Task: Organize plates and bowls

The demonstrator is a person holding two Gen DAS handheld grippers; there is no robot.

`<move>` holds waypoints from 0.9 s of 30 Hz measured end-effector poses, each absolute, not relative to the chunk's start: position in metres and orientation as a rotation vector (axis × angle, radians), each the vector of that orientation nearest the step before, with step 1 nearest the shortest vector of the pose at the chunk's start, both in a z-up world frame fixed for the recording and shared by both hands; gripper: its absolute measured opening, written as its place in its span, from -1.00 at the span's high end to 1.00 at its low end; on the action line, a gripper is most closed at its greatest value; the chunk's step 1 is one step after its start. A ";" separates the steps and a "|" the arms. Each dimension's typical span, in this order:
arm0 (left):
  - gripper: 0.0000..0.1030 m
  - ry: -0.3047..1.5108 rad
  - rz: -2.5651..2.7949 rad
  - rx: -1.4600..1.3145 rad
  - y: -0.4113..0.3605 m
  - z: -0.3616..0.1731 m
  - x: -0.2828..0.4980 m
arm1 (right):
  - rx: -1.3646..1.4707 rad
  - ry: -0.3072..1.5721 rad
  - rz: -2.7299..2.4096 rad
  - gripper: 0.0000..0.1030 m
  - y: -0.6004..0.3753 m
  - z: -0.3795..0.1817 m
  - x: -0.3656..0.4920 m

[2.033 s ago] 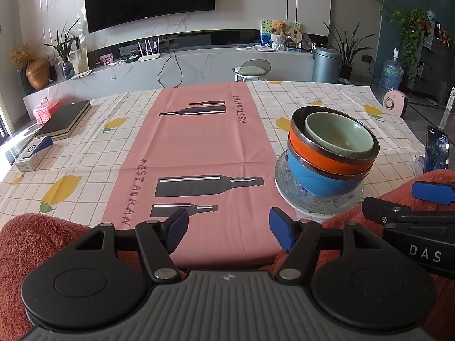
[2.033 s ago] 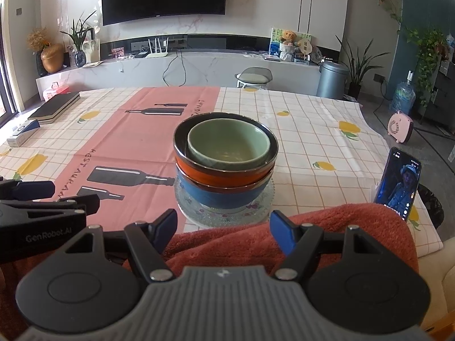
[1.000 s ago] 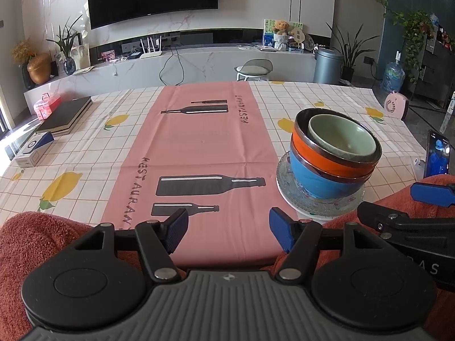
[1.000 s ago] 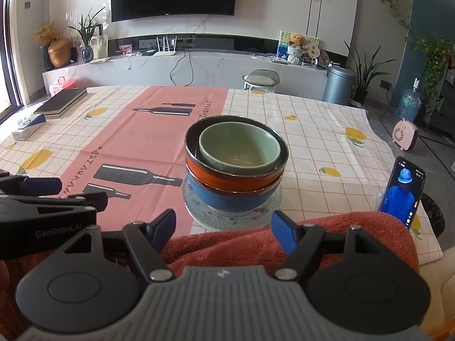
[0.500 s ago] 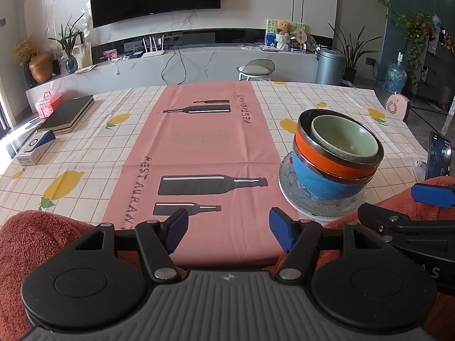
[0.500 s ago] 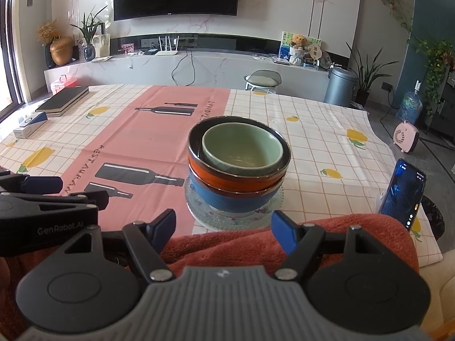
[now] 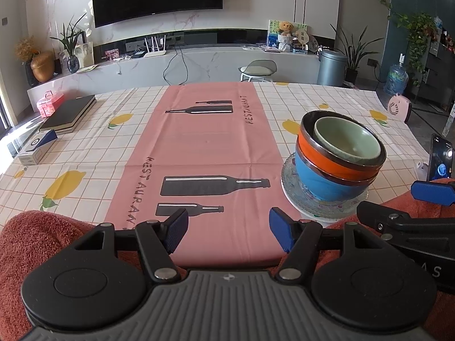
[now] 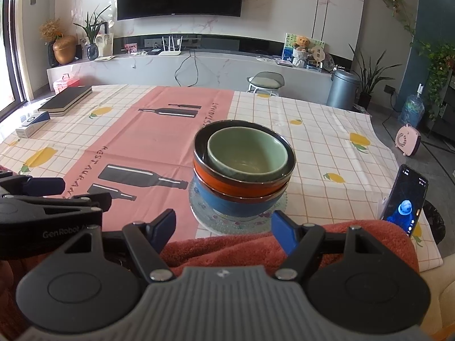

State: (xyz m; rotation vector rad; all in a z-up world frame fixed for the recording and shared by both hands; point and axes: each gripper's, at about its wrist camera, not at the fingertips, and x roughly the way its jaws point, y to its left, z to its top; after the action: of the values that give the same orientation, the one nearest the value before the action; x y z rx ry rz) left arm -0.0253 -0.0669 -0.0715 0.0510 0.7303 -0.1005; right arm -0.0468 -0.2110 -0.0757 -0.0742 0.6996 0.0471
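A book (image 7: 68, 112) lies far left on the tabletop (image 7: 210, 142). The left claw (image 7: 227, 228) is released, empty, over the near edge. Right of it, green bowl (image 8: 246, 153) nests in orange bowl (image 8: 241, 186), in blue bowl (image 8: 239, 206), on a plate (image 8: 199, 209). The right claw (image 8: 223, 227), released, faces the stack. A phone (image 8: 405, 200) stands far right.

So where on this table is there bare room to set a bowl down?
The pink runner left of the bowl stack is bare. So is the checked cloth between stack and phone. The far left edge, by the books, is crowded.
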 end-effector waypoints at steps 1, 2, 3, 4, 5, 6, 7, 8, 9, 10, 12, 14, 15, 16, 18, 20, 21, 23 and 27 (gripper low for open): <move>-0.49 0.731 -0.100 0.052 -0.067 -0.072 -0.025 | -0.075 0.699 0.048 -0.42 -0.211 -0.075 -0.047; -0.49 0.731 -0.100 0.052 -0.067 -0.072 -0.025 | -0.075 0.698 0.049 -0.42 -0.211 -0.076 -0.047; -0.49 0.731 -0.100 0.051 -0.067 -0.072 -0.025 | -0.075 0.699 0.049 -0.42 -0.211 -0.076 -0.047; -0.49 0.731 -0.101 0.052 -0.067 -0.072 -0.025 | -0.076 0.699 0.049 -0.42 -0.211 -0.076 -0.047; -0.49 0.731 -0.101 0.053 -0.067 -0.072 -0.025 | -0.076 0.699 0.049 -0.42 -0.211 -0.076 -0.047; -0.49 0.732 -0.100 0.053 -0.067 -0.072 -0.025 | -0.075 0.698 0.049 -0.42 -0.211 -0.076 -0.047; -0.49 0.732 -0.099 0.053 -0.067 -0.071 -0.025 | -0.075 0.698 0.049 -0.42 -0.211 -0.076 -0.047; -0.49 0.732 -0.098 0.054 -0.067 -0.071 -0.025 | -0.075 0.698 0.049 -0.42 -0.211 -0.076 -0.047; -0.49 0.733 -0.098 0.054 -0.066 -0.071 -0.025 | -0.075 0.698 0.049 -0.42 -0.211 -0.076 -0.047; -0.49 0.733 -0.097 0.053 -0.066 -0.071 -0.025 | -0.075 0.699 0.049 -0.42 -0.211 -0.076 -0.047; -0.49 0.734 -0.097 0.053 -0.066 -0.071 -0.025 | -0.075 0.699 0.049 -0.42 -0.211 -0.076 -0.047; -0.49 0.734 -0.096 0.054 -0.066 -0.071 -0.025 | -0.075 0.700 0.050 -0.42 -0.211 -0.075 -0.048; -0.49 0.734 -0.096 0.054 -0.066 -0.071 -0.025 | -0.074 0.701 0.050 -0.42 -0.211 -0.076 -0.048; -0.49 0.734 -0.097 0.053 -0.066 -0.071 -0.025 | -0.074 0.702 0.050 -0.42 -0.211 -0.076 -0.048; -0.49 0.733 -0.096 0.054 -0.066 -0.071 -0.025 | -0.074 0.702 0.050 -0.42 -0.211 -0.076 -0.048; -0.49 0.733 -0.094 0.054 -0.066 -0.071 -0.025 | -0.073 0.702 0.050 -0.42 -0.211 -0.076 -0.048; -0.49 0.733 -0.095 0.054 -0.066 -0.071 -0.025 | -0.073 0.703 0.050 -0.42 -0.211 -0.076 -0.048; -0.49 0.733 -0.095 0.054 -0.066 -0.071 -0.025 | -0.074 0.703 0.051 -0.42 -0.211 -0.076 -0.047; -0.49 0.734 -0.095 0.052 -0.066 -0.071 -0.025 | -0.074 0.706 0.051 -0.42 -0.211 -0.076 -0.048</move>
State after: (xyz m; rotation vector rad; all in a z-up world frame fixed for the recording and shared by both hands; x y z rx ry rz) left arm -0.0253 -0.0657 -0.0708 0.0524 0.7343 -0.0955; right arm -0.0475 -0.2110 -0.0764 -0.0736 0.7059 0.0515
